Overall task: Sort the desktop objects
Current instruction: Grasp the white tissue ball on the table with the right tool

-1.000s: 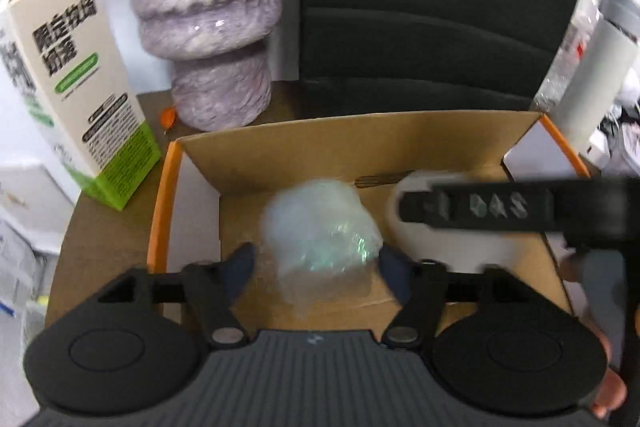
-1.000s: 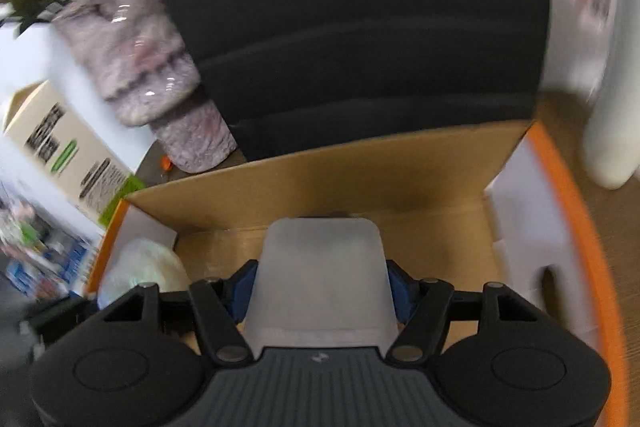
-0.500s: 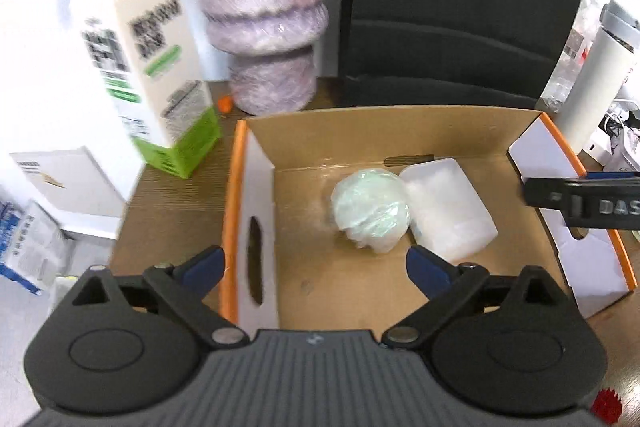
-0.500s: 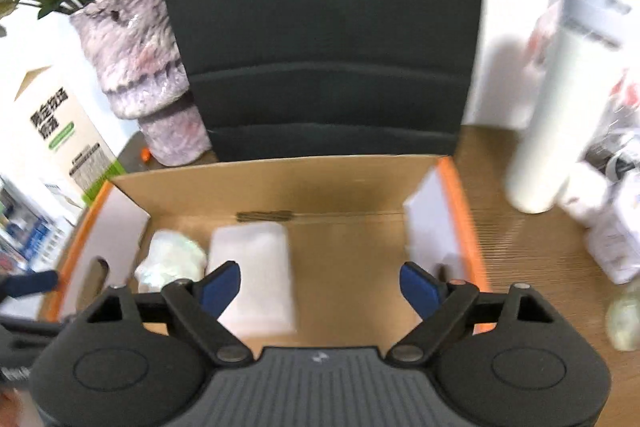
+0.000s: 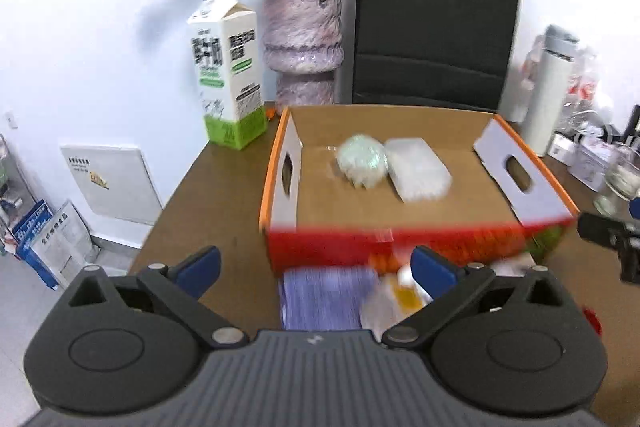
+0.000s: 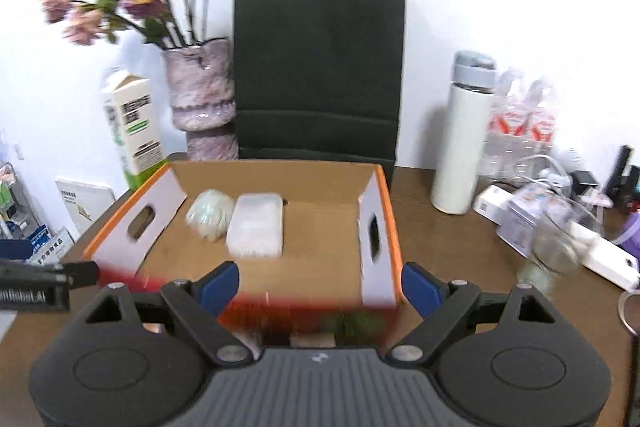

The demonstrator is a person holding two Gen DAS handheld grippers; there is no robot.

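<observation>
A second ago each gripper still had something between its pads over the cardboard box (image 5: 400,131); now both have let go and drawn back toward the near edge of the desk. In the left wrist view, the crumpled greenish plastic bundle (image 5: 362,165) lies just left of centre on the box floor, touching the clear plastic container (image 5: 418,169) at its right; the same pair sits left of centre in the right wrist view. So two items look sorted, and I'd guess the purple pack (image 5: 326,297) and loose bits at lower centre, outside the box, come next. The left gripper (image 5: 316,263) is spread as wide as it goes, empty, tilted down at the desk. The right gripper (image 6: 320,283) is also wide and empty, angled down over the box's near wall.
</observation>
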